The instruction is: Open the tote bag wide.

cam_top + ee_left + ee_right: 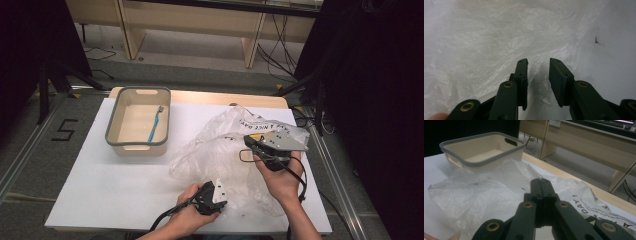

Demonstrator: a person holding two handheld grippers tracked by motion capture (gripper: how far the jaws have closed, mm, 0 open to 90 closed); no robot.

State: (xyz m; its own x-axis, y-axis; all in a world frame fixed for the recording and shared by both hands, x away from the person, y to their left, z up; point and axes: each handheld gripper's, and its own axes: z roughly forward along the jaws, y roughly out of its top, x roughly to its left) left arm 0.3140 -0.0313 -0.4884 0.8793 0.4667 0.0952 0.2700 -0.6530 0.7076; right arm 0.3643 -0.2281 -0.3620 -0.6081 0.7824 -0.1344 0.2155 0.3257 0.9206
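A crumpled clear plastic bag (220, 150) with black print lies on the right half of the white table (100, 190). My right gripper (248, 141) is raised over it, jaws shut (541, 180), and the bag's film (474, 192) rises up to the jaw tips as if pinched there. My left gripper (220, 200) is low at the bag's near edge. Its jaws stand apart (538, 61) over the film (486, 37), with a wrinkled fold lying in the gap and not pressed. A blue toothbrush (154, 125) lies inside the beige basket (135, 143).
The grey-rimmed basket (474, 163) stands at the table's far left, beyond the bag. The left half of the table lies bare. Wooden furniture legs (130, 35) and cables are on the floor behind, with dark stands at both sides.
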